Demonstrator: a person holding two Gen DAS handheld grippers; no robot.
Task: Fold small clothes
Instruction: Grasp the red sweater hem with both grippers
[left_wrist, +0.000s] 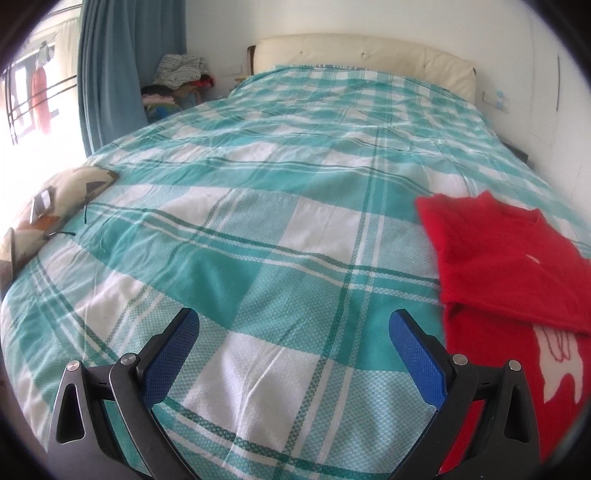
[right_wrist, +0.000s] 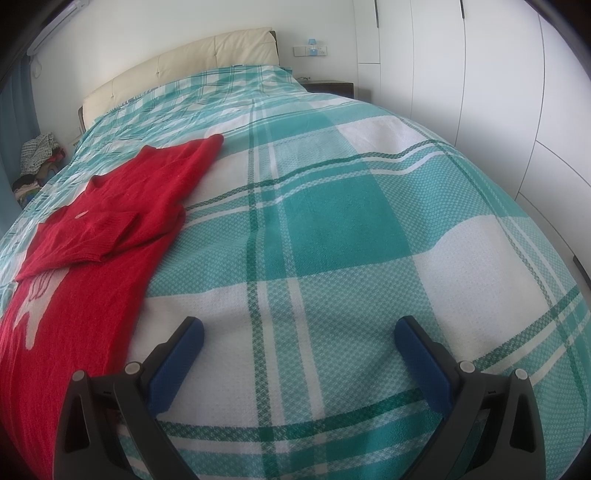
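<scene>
A small red knit sweater (left_wrist: 506, 266) with a white figure on its front lies on the bed, its sleeves folded in over the body. It is at the right edge of the left wrist view and at the left of the right wrist view (right_wrist: 110, 229). My left gripper (left_wrist: 295, 321) is open and empty, above the bedspread just left of the sweater. My right gripper (right_wrist: 299, 328) is open and empty, above the bedspread just right of the sweater. Neither gripper touches the sweater.
A teal and white checked bedspread (left_wrist: 258, 229) covers the bed, with a cream headboard (left_wrist: 362, 51) at the far end. A patterned cushion (left_wrist: 55, 199) lies at the left edge. Piled clothes (left_wrist: 177, 81) and a blue curtain (left_wrist: 110, 66) stand beyond. White wardrobe doors (right_wrist: 498, 74) are at right.
</scene>
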